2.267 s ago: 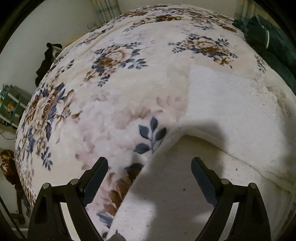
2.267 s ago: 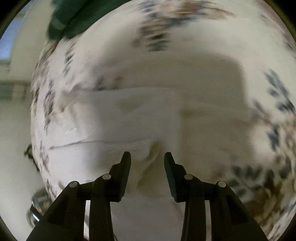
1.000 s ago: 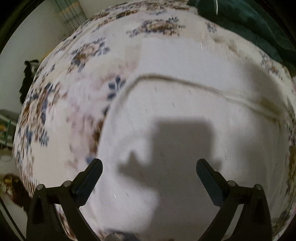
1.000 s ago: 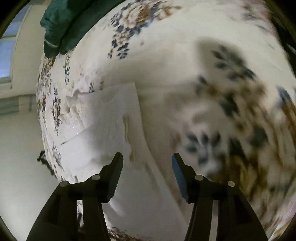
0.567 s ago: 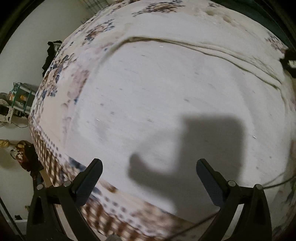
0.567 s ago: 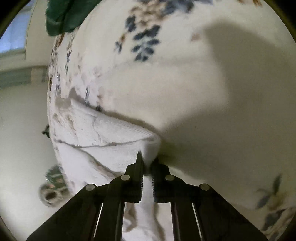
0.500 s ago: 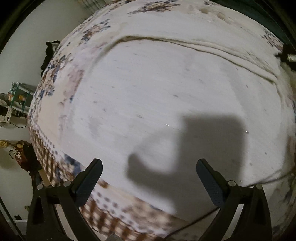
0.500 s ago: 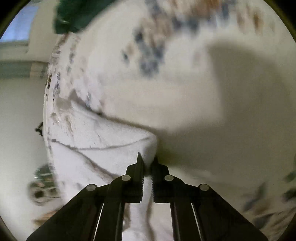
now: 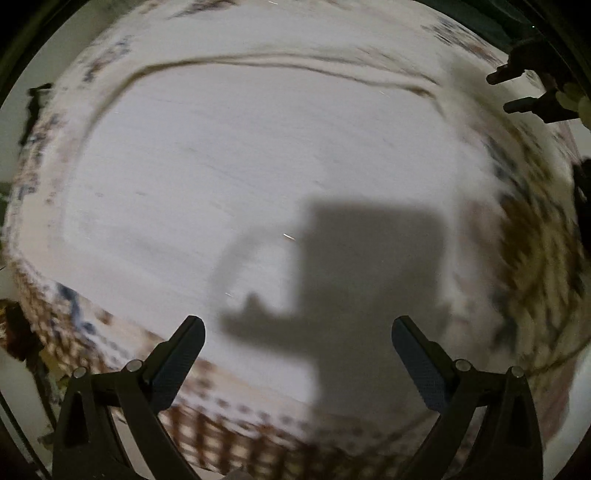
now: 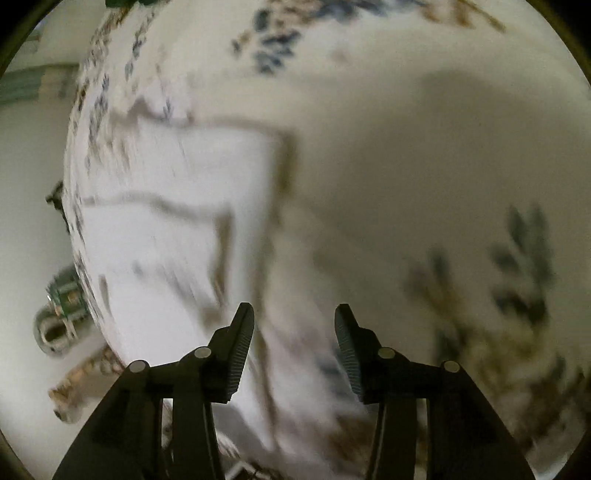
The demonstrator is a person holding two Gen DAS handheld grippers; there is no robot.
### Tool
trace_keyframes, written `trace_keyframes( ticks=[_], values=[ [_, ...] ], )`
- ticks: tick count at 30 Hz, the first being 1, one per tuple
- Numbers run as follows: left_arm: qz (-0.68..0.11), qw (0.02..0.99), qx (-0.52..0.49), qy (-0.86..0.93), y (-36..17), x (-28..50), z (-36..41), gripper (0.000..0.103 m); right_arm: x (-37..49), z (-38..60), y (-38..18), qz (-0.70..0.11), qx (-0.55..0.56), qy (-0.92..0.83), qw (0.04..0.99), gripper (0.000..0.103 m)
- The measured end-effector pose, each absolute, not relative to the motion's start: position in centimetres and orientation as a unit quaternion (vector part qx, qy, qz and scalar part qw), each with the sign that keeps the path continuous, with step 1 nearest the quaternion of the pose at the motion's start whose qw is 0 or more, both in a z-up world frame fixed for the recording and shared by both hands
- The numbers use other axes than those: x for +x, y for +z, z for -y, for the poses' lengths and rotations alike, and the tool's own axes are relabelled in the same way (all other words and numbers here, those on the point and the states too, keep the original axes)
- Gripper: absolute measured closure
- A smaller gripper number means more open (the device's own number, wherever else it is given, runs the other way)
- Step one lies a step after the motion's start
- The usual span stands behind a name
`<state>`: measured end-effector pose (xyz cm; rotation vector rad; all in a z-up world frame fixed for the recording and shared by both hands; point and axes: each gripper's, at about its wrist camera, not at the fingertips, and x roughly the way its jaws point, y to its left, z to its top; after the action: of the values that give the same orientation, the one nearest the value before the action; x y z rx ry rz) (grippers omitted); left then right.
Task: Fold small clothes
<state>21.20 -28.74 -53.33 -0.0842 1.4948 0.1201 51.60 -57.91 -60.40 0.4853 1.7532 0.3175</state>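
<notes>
A white cloth (image 9: pixel 240 158) lies flat on the floral bed cover (image 9: pixel 532 236), folded, with a seam line along its far edge. My left gripper (image 9: pixel 297 343) is open and empty, hovering over the cloth's near part. In the right wrist view the same cloth (image 10: pixel 177 221) lies to the left in stacked layers. My right gripper (image 10: pixel 294 332) is open and empty above the cloth's right edge. It also shows at the top right of the left wrist view (image 9: pixel 532 92). Both views are blurred by motion.
The bed's checked border and edge (image 9: pixel 221 435) run just in front of the left gripper. A dark green garment (image 9: pixel 491 14) lies at the far side of the bed. Floor clutter (image 10: pixel 59 314) shows off the left of the bed.
My right gripper was shut on a corner of the white cloth half a second ago; it has let go and opened. The left gripper stayed open and shifted slightly over the cloth.
</notes>
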Motion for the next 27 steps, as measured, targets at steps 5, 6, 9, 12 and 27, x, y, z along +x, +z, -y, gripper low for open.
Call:
trace_keyframes(
  ticks=[5,6,9,12,27],
  values=[
    [-0.692,0.721,-0.03,-0.006,-56.9,19.7,33.0,0.0,47.5,62.6,-60.8,-0.769,0.253,0.115,0.576,0.053],
    [-0.697,0.717,-0.015,-0.023,-58.4,19.4,34.2,0.003,47.3,63.5,-61.1,-0.762,0.266,0.108,0.581,0.053],
    [-0.691,0.72,0.046,-0.036,-60.9,18.7,36.3,0.014,48.3,64.8,-62.5,-0.732,0.311,0.105,0.597,0.053],
    [-0.669,0.74,0.063,-0.04,-60.8,18.4,36.7,0.041,50.6,64.1,-63.9,-0.699,0.344,0.128,0.614,0.053],
    [-0.672,0.74,0.006,-0.009,-60.1,19.4,34.4,0.073,60.2,55.7,-66.2,-0.685,0.318,0.198,0.625,0.028]
  ],
)
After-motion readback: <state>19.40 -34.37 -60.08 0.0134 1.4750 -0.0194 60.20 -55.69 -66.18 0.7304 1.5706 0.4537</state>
